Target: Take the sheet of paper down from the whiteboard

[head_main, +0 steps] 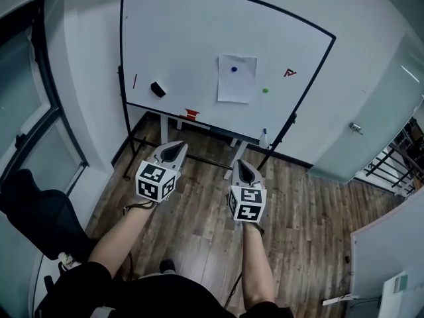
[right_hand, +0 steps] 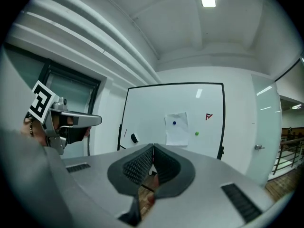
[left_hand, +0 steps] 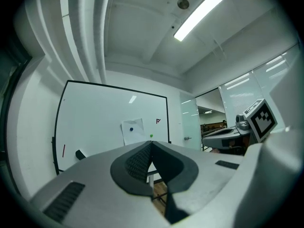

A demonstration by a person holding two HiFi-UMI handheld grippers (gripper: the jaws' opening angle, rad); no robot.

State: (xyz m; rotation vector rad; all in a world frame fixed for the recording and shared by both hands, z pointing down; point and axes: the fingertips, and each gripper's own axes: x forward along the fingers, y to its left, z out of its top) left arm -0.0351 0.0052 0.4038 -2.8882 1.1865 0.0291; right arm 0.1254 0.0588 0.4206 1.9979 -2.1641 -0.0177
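Note:
A white sheet of paper [head_main: 236, 78] hangs on the whiteboard [head_main: 179, 38], pinned near its top by a blue magnet [head_main: 233, 69]. The same sheet [left_hand: 132, 131] shows in the left gripper view, and the sheet [right_hand: 176, 129] with its blue magnet [right_hand: 174, 123] in the right gripper view. My left gripper [head_main: 175, 146] and right gripper [head_main: 239, 165] are held side by side well short of the board, both pointing at it. Each has its jaws shut with nothing between them.
On the board sit a green magnet [head_main: 265, 90], a red mark [head_main: 289, 73], a black eraser [head_main: 158, 89] and a red marker line [head_main: 134, 81]. A red object [head_main: 191, 114] and a bottle [head_main: 264, 138] rest on the tray. A glass door [head_main: 371, 111] stands at the right.

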